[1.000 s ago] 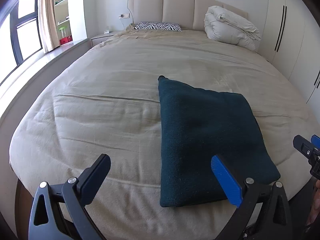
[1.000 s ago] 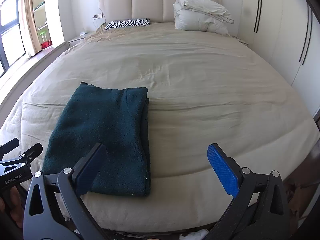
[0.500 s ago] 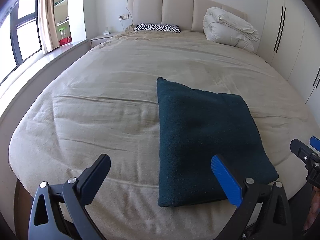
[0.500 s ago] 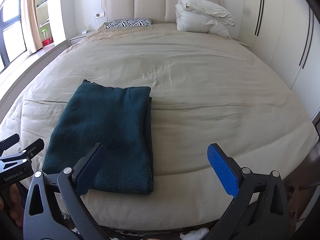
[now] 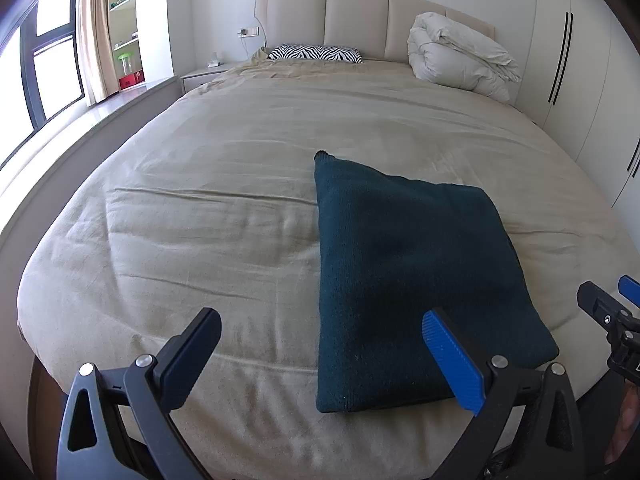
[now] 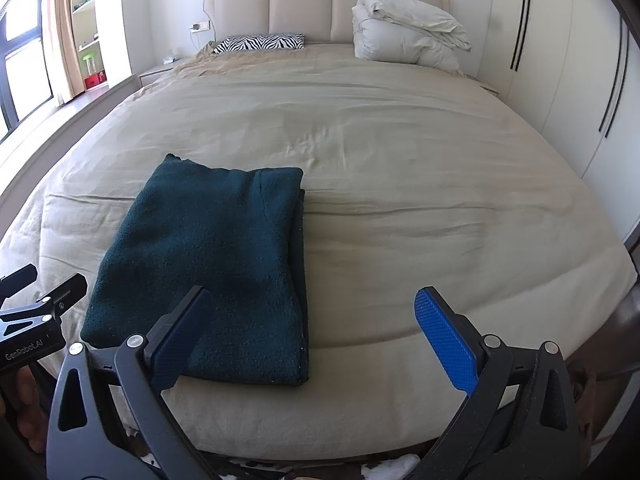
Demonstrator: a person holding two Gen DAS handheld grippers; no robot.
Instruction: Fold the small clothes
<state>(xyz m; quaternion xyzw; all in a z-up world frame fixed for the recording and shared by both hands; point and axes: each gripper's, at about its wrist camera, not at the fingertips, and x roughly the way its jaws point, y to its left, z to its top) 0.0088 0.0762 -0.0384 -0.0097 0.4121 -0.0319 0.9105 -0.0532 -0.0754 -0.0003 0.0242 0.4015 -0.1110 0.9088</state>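
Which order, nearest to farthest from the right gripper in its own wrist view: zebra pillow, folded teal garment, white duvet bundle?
From the right gripper, open over the foot of the bed:
1. Folded teal garment, just ahead, left of centre.
2 and 3. White duvet bundle, far right at the headboard, and zebra pillow, far left: too close to call.
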